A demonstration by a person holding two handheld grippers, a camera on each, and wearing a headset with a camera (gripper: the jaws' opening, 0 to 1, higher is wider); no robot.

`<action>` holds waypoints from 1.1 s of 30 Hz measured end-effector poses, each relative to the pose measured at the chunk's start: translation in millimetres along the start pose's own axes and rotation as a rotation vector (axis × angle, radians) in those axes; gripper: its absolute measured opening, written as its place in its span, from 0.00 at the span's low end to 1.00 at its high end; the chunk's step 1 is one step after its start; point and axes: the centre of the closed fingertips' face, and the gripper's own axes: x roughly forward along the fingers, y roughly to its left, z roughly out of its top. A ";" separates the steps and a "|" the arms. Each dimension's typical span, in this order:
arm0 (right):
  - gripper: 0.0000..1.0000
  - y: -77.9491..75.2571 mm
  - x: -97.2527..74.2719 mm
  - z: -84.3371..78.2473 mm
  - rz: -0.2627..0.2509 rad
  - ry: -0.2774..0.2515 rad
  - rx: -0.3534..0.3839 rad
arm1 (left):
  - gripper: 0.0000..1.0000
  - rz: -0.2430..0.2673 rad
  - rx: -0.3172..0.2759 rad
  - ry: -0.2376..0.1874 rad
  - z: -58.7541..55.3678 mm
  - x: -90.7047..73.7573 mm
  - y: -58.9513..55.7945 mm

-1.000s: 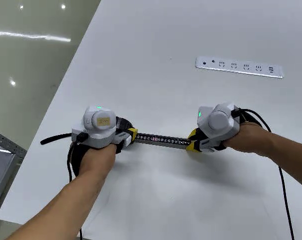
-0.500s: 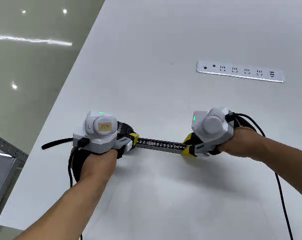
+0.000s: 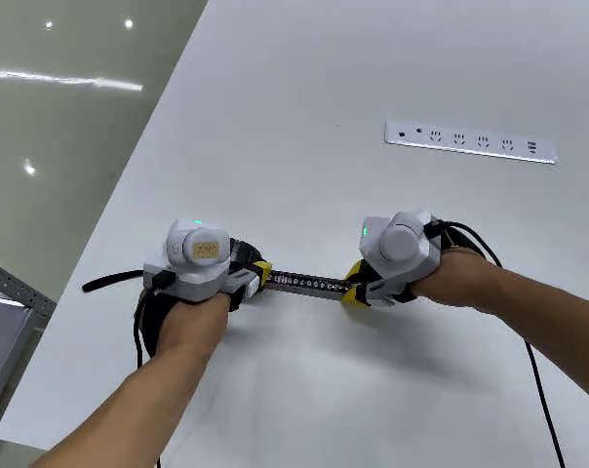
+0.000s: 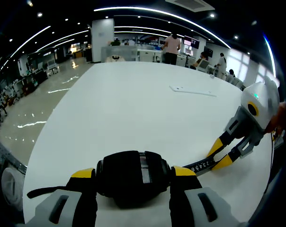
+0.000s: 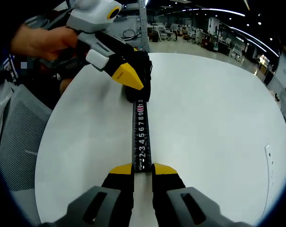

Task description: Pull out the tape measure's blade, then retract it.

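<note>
— Where is the tape measure (image 4: 132, 177) sitting?
— Your left gripper (image 3: 254, 278) is clamping its black body, and your right gripper (image 5: 143, 169) is pinching the tip of the blade (image 5: 141, 137), which is stretching straight between them.
— And around it?
— You are working near the white surface's (image 3: 304, 97) near-left corner. A power strip (image 3: 470, 140) is lying well apart, toward the far right. Your forearms are reaching in low, with the grippers facing each other.
</note>
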 end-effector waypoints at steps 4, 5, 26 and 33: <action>0.13 0.6 3.8 4.3 0.000 -0.003 -0.002 | 0.58 -0.001 0.000 -0.001 -0.1 -0.3 0.0; 0.13 0.6 5.2 5.5 0.000 -0.005 -0.002 | 0.58 -0.002 0.000 -0.001 -0.1 -0.3 0.0; 0.13 0.4 17.8 24.6 0.007 -0.025 -0.009 | 0.58 -0.005 0.003 -0.013 0.6 -0.1 0.3; 0.13 1.2 25.1 31.6 0.009 -0.028 -0.012 | 0.58 -0.006 0.004 -0.011 0.7 0.1 0.5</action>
